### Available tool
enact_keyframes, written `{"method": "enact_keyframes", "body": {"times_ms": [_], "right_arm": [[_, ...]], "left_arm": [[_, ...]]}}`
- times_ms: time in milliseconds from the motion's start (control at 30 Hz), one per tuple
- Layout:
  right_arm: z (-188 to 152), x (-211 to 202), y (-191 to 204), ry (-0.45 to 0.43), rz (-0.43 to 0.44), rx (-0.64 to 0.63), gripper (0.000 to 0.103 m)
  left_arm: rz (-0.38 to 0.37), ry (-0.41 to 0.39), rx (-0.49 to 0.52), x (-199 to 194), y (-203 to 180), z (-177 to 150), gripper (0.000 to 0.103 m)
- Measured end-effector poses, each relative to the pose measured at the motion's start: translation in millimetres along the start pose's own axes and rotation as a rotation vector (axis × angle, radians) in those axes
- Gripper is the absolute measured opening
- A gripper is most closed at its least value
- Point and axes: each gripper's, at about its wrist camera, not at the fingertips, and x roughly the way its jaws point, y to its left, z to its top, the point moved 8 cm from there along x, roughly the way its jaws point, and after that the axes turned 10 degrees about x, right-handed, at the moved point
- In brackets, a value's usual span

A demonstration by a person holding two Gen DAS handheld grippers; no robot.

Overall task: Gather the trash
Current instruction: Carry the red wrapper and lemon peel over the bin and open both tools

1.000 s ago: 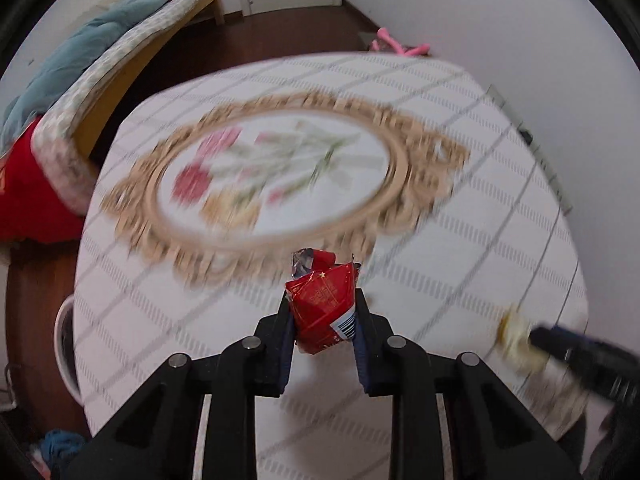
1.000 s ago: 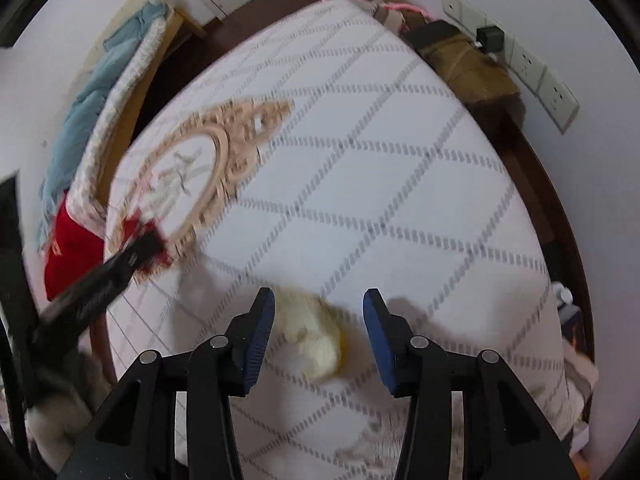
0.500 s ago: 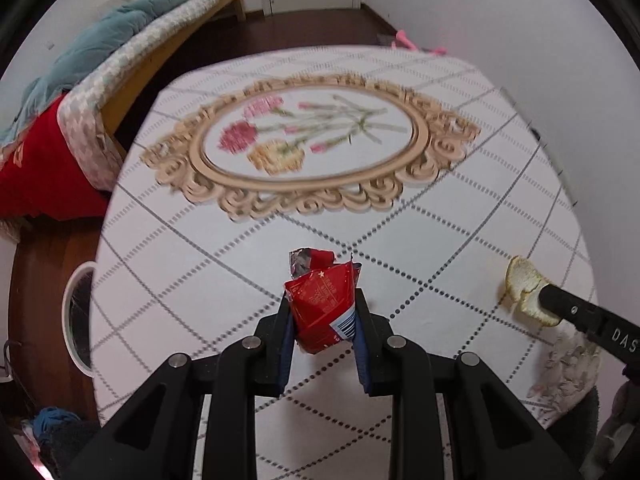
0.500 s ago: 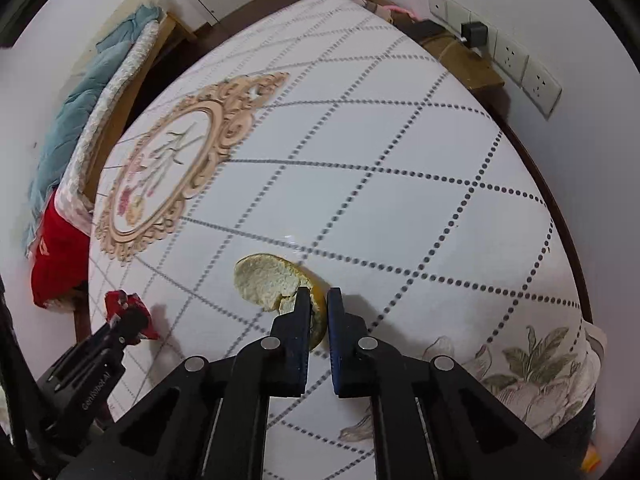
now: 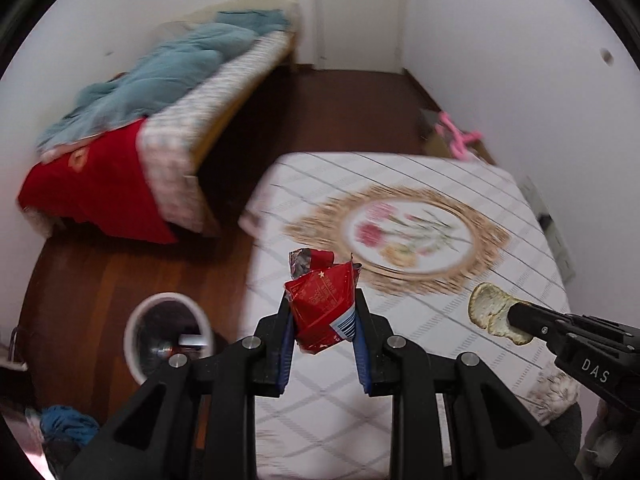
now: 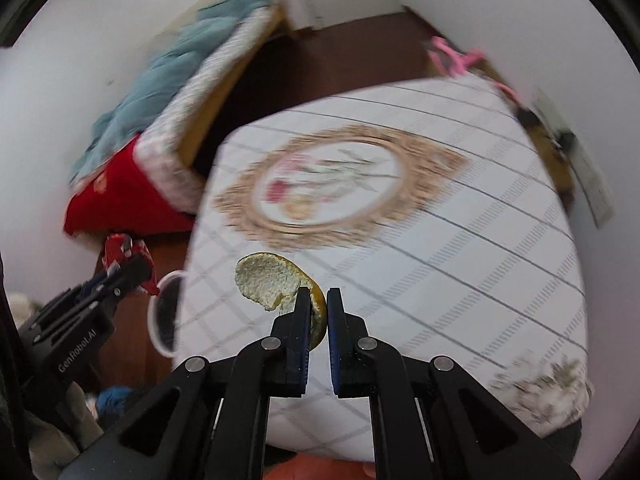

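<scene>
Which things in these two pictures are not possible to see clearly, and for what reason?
- Contents of the white bin: left wrist view, dark inside; only a glint and a pale object show.
- Print on the red wrapper: too small, partly covered by the left gripper fingers.
- Peel in the right gripper: its lower part is hidden by the fingers.
- Tablecloth pattern: motion blur, both views.

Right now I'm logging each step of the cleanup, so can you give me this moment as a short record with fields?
left gripper: shut on red wrapper, held above the table edge
right gripper: shut on orange peel, lifted off the tablecloth
trash bin: white, on the wood floor left of the table, some items already inside
table: white grid tablecloth with a floral medallion
background: bed with blue blanket
</scene>
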Motion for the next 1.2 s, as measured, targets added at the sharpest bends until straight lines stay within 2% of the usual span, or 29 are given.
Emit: {"method": "enact_keyframes", "body": {"times_ms": [133, 267, 433, 600, 667, 800, 967, 1200], "right_arm": [[-2.3, 14.4, 76.1, 0.035, 0.063, -0.096, 0.008], [-15.5, 45.6, 160.2, 0.097, 0.109, -0.216, 0.008], [-49.4, 117.6, 250.9, 0.214, 0.109, -0.352, 0.008], [-87.5, 206.2, 311.2, 0.328, 0.055, -0.459, 0.008], [-102.4, 241.8, 324.3, 0.373, 0.027, -0.483, 0.008], [-133.2, 310.0, 346.8, 0.463, -0.026, -0.523, 0.008], [-155.5, 378.9, 352.9, 0.548, -0.100, -0.553, 0.008], [-172.3, 424.2, 340.0, 0.633, -0.178, -0.589, 0.008]], "left_arm": [[0.077, 0.004, -0.080, -7.1, 75.1, -13.6, 0.022], [0.131, 0.048, -0.166, 6.1, 146.9, -42.5, 0.022], [0.178, 0.176, -0.254, 54.2, 227.2, -99.9, 0.022], [0.173, 0.316, -0.326, 112.2, 278.1, -154.8, 0.022], [0.162, 0.371, -0.359, 138.0, 296.8, -177.0, 0.022], [0.126, 0.430, -0.410, 171.0, 315.6, -200.2, 0.022], [0.055, 0.545, -0.452, 209.2, 327.5, -226.6, 0.024], [-0.061, 0.610, -0.506, 225.7, 325.7, -238.8, 0.029]]}}
